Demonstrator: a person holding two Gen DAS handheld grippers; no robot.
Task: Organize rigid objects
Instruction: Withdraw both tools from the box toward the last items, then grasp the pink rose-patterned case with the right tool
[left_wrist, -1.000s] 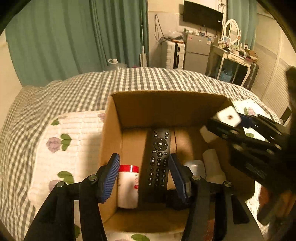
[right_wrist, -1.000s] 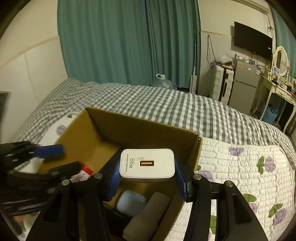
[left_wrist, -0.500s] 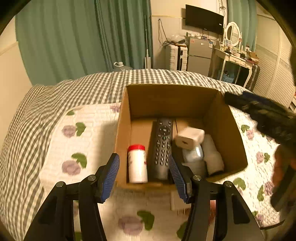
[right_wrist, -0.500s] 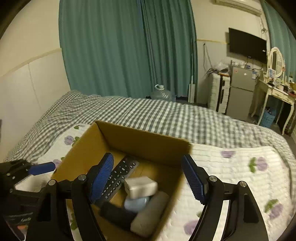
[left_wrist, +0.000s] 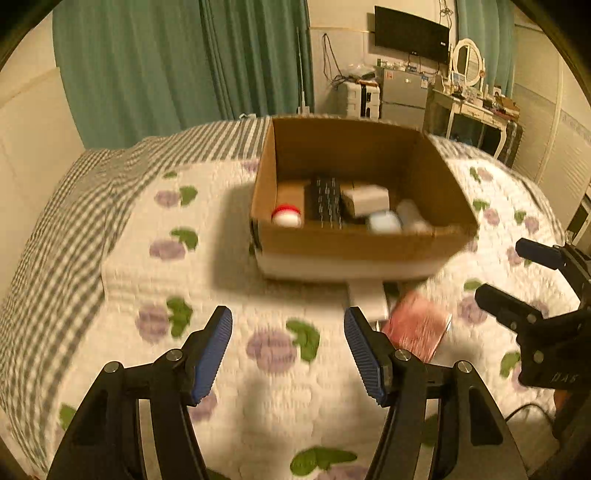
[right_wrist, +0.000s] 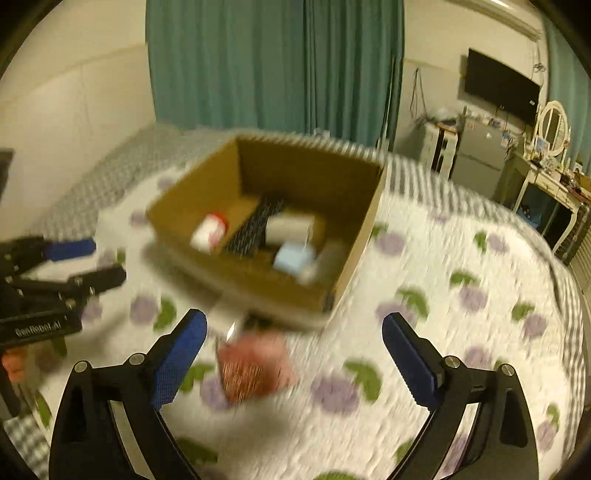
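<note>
Cardboard box (left_wrist: 354, 240) on the bed (left_wrist: 122, 280), both grippers empty.
Box holds a remote (left_wrist: 325, 199), white charger (left_wrist: 365, 199), red-capped bottle (left_wrist: 286, 216) and pale case (left_wrist: 384, 223). Pinkish-red packet (left_wrist: 415, 325) lies on the quilt just before the box's near edge. Left gripper (left_wrist: 288, 347) and right gripper (right_wrist: 293, 354) jaws opening, nothing between.
</note>
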